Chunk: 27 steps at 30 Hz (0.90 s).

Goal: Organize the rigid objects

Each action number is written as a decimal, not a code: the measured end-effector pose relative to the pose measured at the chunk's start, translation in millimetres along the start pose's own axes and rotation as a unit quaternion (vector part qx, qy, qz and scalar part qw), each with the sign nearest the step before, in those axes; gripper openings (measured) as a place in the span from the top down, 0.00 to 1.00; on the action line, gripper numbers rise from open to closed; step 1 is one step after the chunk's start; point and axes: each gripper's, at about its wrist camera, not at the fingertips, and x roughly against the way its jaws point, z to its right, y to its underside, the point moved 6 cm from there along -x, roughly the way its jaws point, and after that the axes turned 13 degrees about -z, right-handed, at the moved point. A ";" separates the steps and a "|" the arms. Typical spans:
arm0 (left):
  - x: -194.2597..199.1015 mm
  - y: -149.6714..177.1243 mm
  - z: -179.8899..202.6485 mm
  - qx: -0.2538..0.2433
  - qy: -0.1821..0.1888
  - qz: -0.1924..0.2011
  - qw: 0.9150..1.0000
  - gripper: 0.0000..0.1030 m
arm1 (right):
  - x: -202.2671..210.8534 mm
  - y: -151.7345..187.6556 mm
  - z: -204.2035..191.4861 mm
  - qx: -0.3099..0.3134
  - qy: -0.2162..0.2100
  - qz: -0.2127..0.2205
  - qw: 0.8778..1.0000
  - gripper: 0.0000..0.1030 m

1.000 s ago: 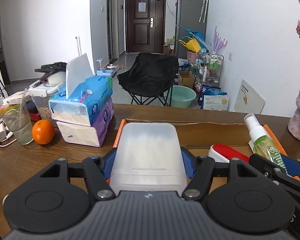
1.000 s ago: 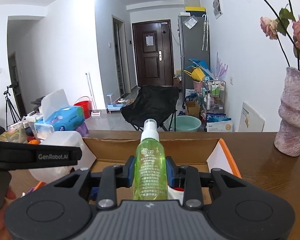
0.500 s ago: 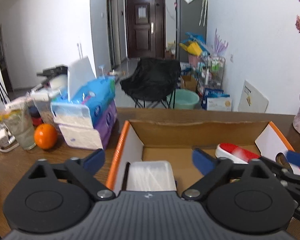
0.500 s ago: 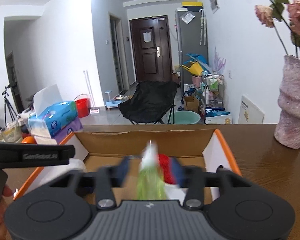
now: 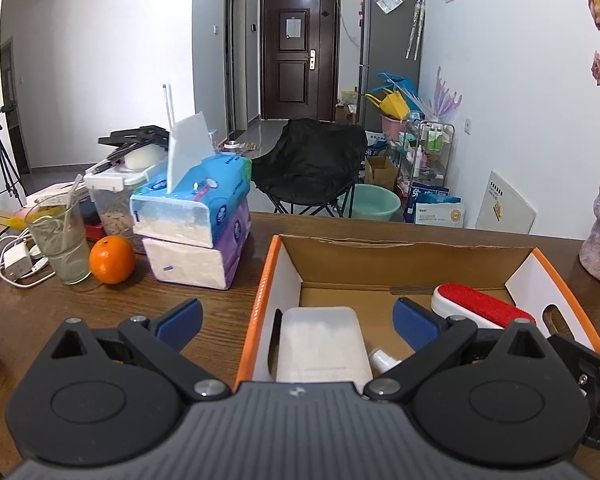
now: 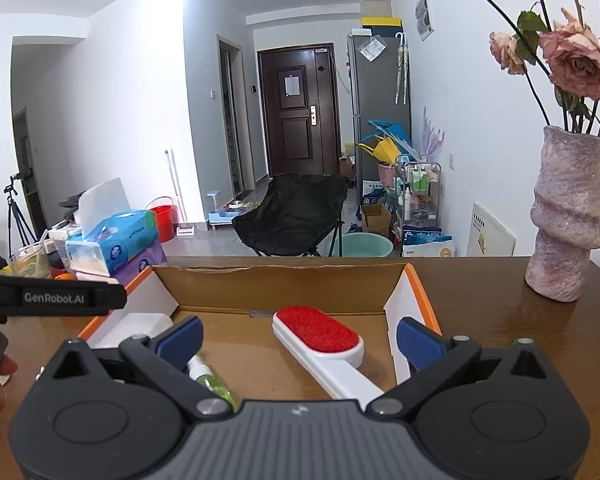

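"GenRobot.AI" is printed in pale letters on the black bar of the left gripper where it crosses the left edge of the right wrist view; no other writing reads clearly, the tissue packs [image 5: 204, 200] showing only blurred blue and purple print.

The box [image 5: 260, 292], cardboard with an orange rim and white inner walls, sits on the brown table [image 5: 100, 312]. Three things lie on its floor. A frosted white tub [image 5: 322, 344] lies flat in the left near corner, against the left wall. A green spray bottle [image 6: 210, 380] lies on its side just right of the tub, its white nozzle towards the far wall. A lint brush [image 6: 320, 336] with a red pad and white handle lies aslant on the right half, handle towards the camera.

The left gripper [image 5: 296, 318] has just been opening; its blue pads stand wide apart, one outside the box's left wall and one over the floor, the tub below and between them but untouched. The right gripper [image 6: 298, 338] has likewise just been opening and is released; the bottle and brush lie low between its pads, neither pressed.

Left of the box stand the stacked tissue packs, an orange [image 5: 112, 259] and a plastic cup [image 5: 62, 240] with a straw. A pink vase [image 6: 568, 220] of dried roses stands at the right.
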 end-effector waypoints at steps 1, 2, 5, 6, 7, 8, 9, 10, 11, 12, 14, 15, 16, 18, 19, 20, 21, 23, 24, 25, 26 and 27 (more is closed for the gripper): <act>3.1 1.7 -1.3 0.001 0.002 0.002 1.000 0.00 | 3.9 1.6 0.1 0.001 0.000 0.001 1.000 0.00; 6.7 3.7 -2.8 0.001 0.004 0.004 1.000 0.00 | 6.7 2.9 -0.2 0.002 -0.001 0.002 1.000 0.00; 15.5 11.5 -7.7 0.001 0.008 0.004 1.000 0.00 | 17.7 8.3 -1.0 0.004 -0.003 0.006 1.000 0.00; 18.6 14.2 -9.8 0.001 0.012 0.004 1.000 0.00 | 21.6 11.1 -1.5 0.006 -0.003 0.006 1.000 0.00; 22.3 17.4 -11.9 0.002 0.016 0.004 1.000 0.00 | 25.6 14.1 -2.2 0.007 -0.003 0.006 1.000 0.00; 25.4 20.0 -13.1 0.002 0.018 0.005 1.000 0.00 | 29.6 16.6 -2.1 0.008 -0.003 0.007 1.000 0.00; 28.8 22.5 -14.6 0.001 0.020 0.007 1.000 0.00 | 32.9 19.1 -2.1 0.009 -0.004 0.008 1.000 0.00; 32.5 25.9 -16.3 0.001 0.020 0.008 1.000 0.00 | 36.5 21.9 -2.5 0.010 -0.004 0.009 1.000 0.00; 36.5 30.0 -18.6 0.000 0.018 0.010 1.000 0.00 | 40.5 25.3 -1.9 0.010 -0.003 0.010 1.000 0.00; 38.6 32.9 -20.0 -0.001 0.016 0.011 1.000 0.00 | 44.5 29.0 -1.8 0.011 -0.003 0.010 1.000 0.00; 43.5 41.1 -24.4 -0.004 0.016 0.014 1.000 0.00 | 51.4 35.9 -1.7 0.009 -0.007 0.010 1.000 0.00; 45.7 45.3 -26.5 -0.003 0.017 0.013 1.000 0.00 | 54.5 39.1 -1.4 0.007 -0.009 0.010 1.000 0.00; 47.5 49.4 -28.9 -0.001 0.019 0.011 1.000 0.00 | 58.1 42.2 -0.7 0.007 -0.010 0.010 1.000 0.00; 51.4 58.5 -34.4 0.003 0.026 0.008 1.000 0.00 | 64.9 49.0 -0.7 0.009 -0.011 0.012 1.000 0.00; 53.1 63.0 -37.0 0.005 0.028 0.008 1.000 0.00 | 67.4 52.4 -0.7 0.011 -0.011 0.012 1.000 0.00; 55.3 68.2 -39.9 0.005 0.025 0.009 1.000 0.00 | 70.3 55.6 -0.9 0.011 -0.010 0.012 1.000 0.00; 57.3 72.7 -42.7 0.004 0.022 0.010 1.000 0.00 | 73.4 59.3 -1.0 0.012 -0.010 0.013 1.000 0.00; 61.1 82.6 -47.7 -0.001 0.013 0.014 1.000 0.00 | 77.4 66.6 -1.4 0.013 -0.010 0.012 1.000 0.00; 63.0 87.9 -49.8 -0.002 0.010 0.014 1.000 0.00 | 80.0 69.7 -1.8 0.013 -0.010 0.012 1.000 0.00; 64.7 92.9 -52.3 -0.004 0.010 0.015 1.000 0.00 | 82.4 72.8 -1.2 0.013 -0.011 0.012 1.000 0.00; 66.5 98.5 -54.9 -0.007 0.011 0.015 1.000 0.00 | 84.1 75.6 -1.0 0.014 -0.012 0.012 1.000 0.00; 68.0 103.9 -57.3 -0.009 0.012 0.015 1.000 0.00 | 86.1 79.3 -1.2 0.014 -0.012 0.012 1.000 0.00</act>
